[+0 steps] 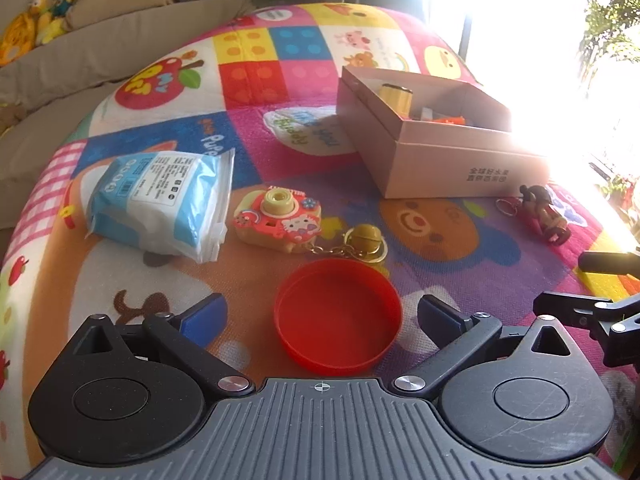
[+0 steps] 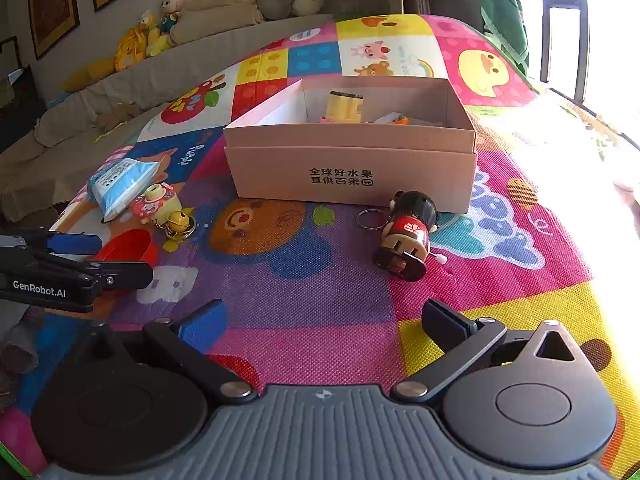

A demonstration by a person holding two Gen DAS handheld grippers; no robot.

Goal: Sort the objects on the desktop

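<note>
- Between my left gripper's spread, empty fingers sits the red lid.
- My right gripper hangs released, short of the wind-up doll keychain.

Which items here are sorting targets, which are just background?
Job: red lid, camera keychain, tissue pack, wind-up doll, cardboard box, part-filled.
Background: plush toys, sofa, play mat.

Both grippers' fingers (blue-padded) apart
</note>
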